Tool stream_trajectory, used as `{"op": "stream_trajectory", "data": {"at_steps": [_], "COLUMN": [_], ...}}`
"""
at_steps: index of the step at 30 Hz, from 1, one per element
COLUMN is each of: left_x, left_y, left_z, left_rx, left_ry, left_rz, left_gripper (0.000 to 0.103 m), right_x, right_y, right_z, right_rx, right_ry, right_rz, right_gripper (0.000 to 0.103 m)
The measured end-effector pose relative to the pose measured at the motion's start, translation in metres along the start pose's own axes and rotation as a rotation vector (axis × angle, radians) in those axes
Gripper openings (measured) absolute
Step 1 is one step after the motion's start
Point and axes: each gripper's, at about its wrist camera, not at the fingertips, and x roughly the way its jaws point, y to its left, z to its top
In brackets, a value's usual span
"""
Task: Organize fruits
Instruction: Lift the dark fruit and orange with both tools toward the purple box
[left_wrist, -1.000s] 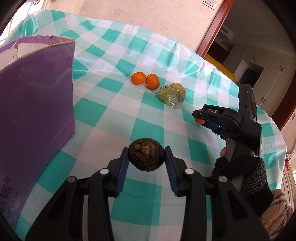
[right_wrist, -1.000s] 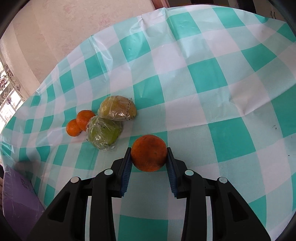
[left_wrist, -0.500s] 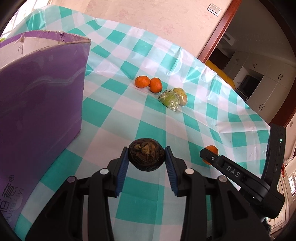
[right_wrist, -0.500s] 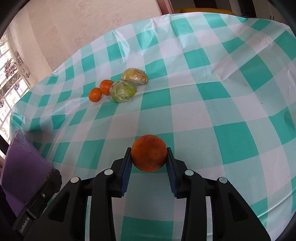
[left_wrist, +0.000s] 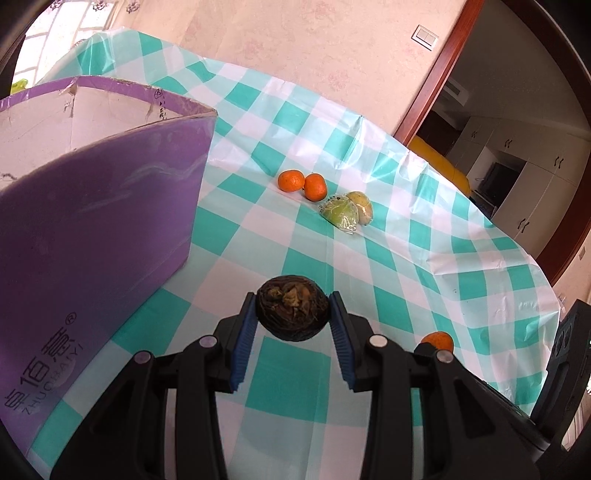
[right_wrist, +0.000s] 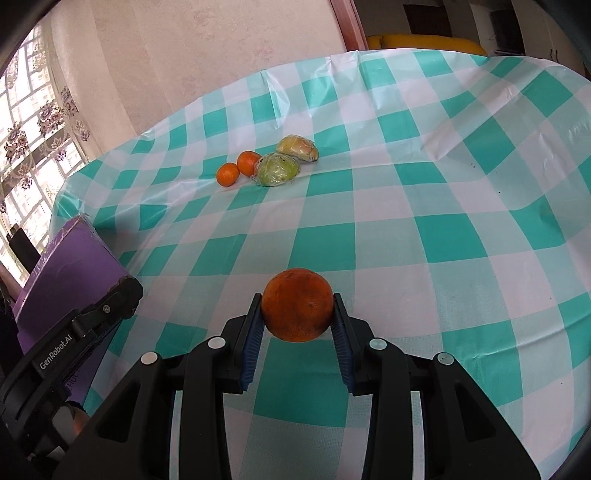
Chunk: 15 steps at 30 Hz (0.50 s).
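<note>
Fruits: L tool (left_wrist: 293, 325) pinches a dark fruit (left_wrist: 293, 312) w/ purple box (left_wrist: 92, 229) just to its left, R tool (right_wrist: 297, 325) pinches an orange (right_wrist: 297, 310), neither boxed yet, while two tangerines (left_wrist: 302, 183) & two wrapped fruits (left_wrist: 347, 213) wait far ahead on worktop (left_wrist: 406, 258).

Bright daylight enters from the window (right_wrist: 26, 147) at far left; the glossy tablecloth (right_wrist: 424, 192) shows glare, edges bend fisheye-style, focus sharp.

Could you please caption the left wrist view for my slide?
Left tongs grip a dark fruit beside the purple box.
</note>
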Motion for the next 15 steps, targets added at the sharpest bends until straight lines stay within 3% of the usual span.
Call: {"op": "stream_trajectory", "data": {"at_steps": [9, 15], "left_x": [-0.047, -0.093], "left_y": [0.007, 0.003], "left_z": [0.002, 0.008], "left_rx": [0.027, 0.089], "left_ry": [-0.063, -0.159], "left_rz": [-0.04, -0.036], "left_gripper": [0.039, 0.039], "right_x": [-0.021, -0.038], "right_y": [0.006, 0.029], "right_z": [-0.008, -0.003], "right_rx": [0.008, -0.034], "right_ry": [-0.04, -0.069], "right_rz": [0.079, 0.125], "right_gripper": [0.036, 0.036]}}
